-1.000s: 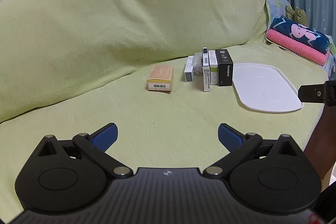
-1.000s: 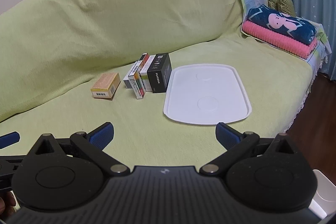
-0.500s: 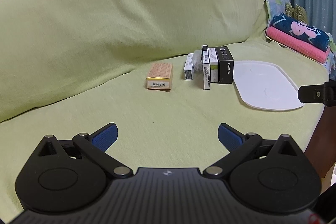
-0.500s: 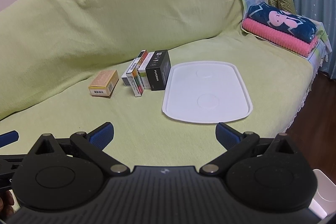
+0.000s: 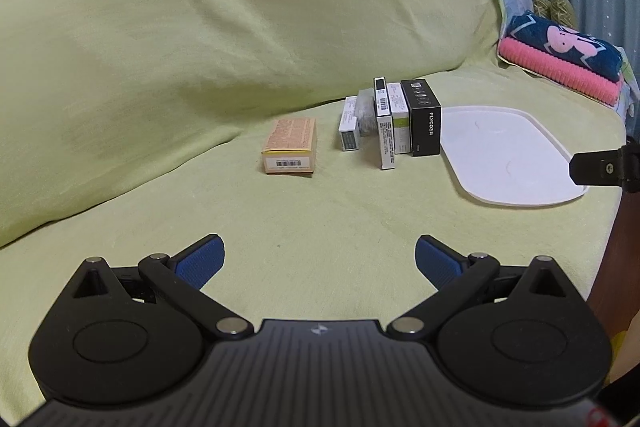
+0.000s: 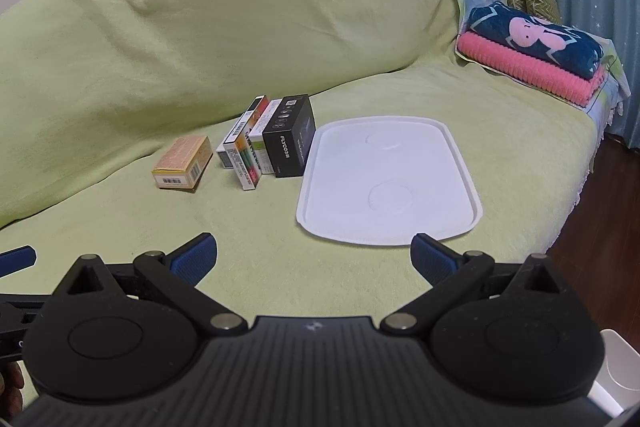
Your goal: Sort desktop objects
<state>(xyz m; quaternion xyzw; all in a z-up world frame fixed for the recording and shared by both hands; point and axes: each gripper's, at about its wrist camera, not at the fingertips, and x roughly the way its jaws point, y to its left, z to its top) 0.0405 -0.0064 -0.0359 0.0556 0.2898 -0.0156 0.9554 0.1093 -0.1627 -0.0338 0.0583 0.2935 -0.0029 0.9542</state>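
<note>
Two grippers hang over a green-covered sofa (image 5: 200,47), both spread wide and holding nothing. Left gripper (image 5: 320,259) points toward the boxes; right gripper (image 6: 314,255) points at the near edge of the tray. On the seat, from the left: an orange box (image 6: 182,163) lying flat and apart; a tight row of upright boxes (image 6: 250,151), ending in a black box (image 6: 290,139) just beside a white tray (image 6: 460,163), which is bare. Folded towels (image 6: 528,55) rest far right.
</note>
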